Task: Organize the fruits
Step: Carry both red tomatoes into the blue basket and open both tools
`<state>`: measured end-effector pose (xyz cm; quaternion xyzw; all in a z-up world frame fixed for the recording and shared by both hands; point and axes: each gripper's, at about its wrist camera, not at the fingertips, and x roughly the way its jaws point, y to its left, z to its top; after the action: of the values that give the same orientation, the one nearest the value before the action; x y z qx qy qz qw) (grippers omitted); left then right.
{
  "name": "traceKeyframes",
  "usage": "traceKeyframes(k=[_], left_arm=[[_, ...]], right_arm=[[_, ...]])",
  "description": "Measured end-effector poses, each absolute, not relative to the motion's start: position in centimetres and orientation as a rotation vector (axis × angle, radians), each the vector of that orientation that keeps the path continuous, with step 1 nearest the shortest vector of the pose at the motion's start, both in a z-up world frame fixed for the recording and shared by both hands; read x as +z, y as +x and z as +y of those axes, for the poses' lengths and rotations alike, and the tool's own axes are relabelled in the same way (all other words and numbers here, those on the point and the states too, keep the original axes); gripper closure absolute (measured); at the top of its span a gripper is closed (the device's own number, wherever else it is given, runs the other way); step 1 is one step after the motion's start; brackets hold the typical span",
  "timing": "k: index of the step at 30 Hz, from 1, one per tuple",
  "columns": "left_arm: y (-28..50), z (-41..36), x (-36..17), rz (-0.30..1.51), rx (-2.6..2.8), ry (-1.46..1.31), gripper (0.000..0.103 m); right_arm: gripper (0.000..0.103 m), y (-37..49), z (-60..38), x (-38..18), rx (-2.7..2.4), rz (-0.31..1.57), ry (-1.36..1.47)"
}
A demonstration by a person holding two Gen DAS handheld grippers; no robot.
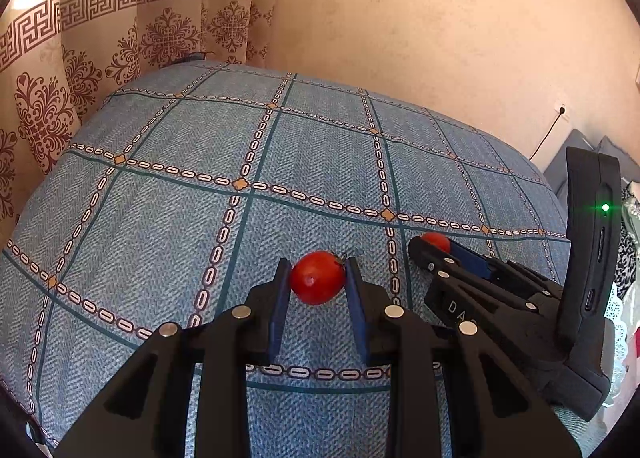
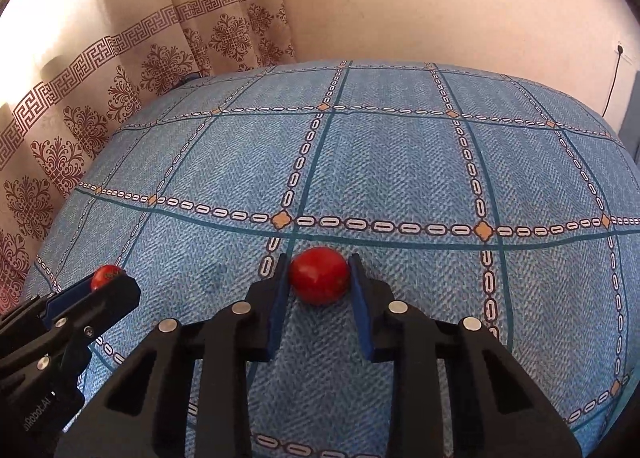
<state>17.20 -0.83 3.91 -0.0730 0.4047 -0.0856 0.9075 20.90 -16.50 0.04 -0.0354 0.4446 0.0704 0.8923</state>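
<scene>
In the left wrist view my left gripper is shut on a red tomato with a small dry stem, just above the blue patterned cloth. To its right my right gripper holds a second red tomato, mostly hidden by its fingers. In the right wrist view my right gripper is shut on that smooth red tomato, both blue pads pressing its sides. My left gripper shows at the lower left with its tomato peeking over the fingers.
The blue cloth covers a broad raised surface. A patterned curtain hangs behind it at the left and a plain wall at the back. A wall socket with a black cable sits at the right.
</scene>
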Motion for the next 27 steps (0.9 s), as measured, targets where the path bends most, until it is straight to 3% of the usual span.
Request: traceKeyframes(k=[27], left_arm=[[14.2,-3.9,6.5,0.722,-0.194,-0.036,0.076]], right_arm=[[0.074,13.7,-18.6,5.5,0.084,0.817,-0.039]])
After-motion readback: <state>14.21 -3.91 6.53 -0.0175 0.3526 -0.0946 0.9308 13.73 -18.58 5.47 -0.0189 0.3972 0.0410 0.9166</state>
